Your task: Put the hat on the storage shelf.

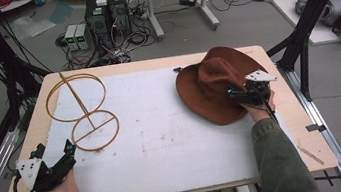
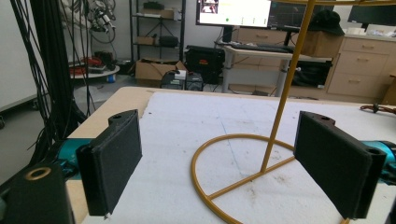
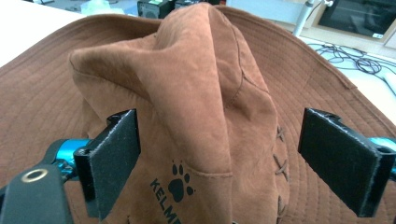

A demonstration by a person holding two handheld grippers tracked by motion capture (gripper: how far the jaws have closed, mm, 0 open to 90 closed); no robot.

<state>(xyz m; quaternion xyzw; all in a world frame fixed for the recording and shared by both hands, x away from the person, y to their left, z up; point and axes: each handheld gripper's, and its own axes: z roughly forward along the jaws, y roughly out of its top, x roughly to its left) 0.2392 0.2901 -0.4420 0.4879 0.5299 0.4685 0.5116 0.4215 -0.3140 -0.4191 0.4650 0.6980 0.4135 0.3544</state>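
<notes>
We see a brown suede hat [image 1: 213, 87] on the right half of the worktop [image 1: 165, 142], brim flat on the white sheet [image 1: 163, 127] that covers most of the wooden top. The crown is soft and creased, slumped to one side. In the right gripper view the hat [image 3: 205, 93] shows stitched rows round the brim, cross-lacing on the crown side, and a black paw-print logo with lettering starting "KELM" low on the crown.

Right tool [image 1: 248, 92] sits at the near right side of the hat, held in the person's right hand [image 1: 260, 109]. Its jaws are spread wide, one either side of the crown; we see the pads [image 3: 116, 154] standing off the fabric, not pinching it. Whether the tool body touches the brim we cannot tell.

Left tool [image 1: 55, 155] is at the near left corner of the worktop, in the left hand [image 1: 60, 191]. Its jaws are also wide apart, holding nothing. In the left gripper view the pads [image 2: 114, 163] frame the base ring of a gold wire stand [image 2: 261, 172], without touching it.

Farther back on the left, the stand [image 1: 82, 108] rises on a slim pole from a crossbar in its base ring to a second ring on top. Stand and hat are well apart. Beyond the worktop, the floor has computer boxes [image 1: 106, 14] and loose cables.
</notes>
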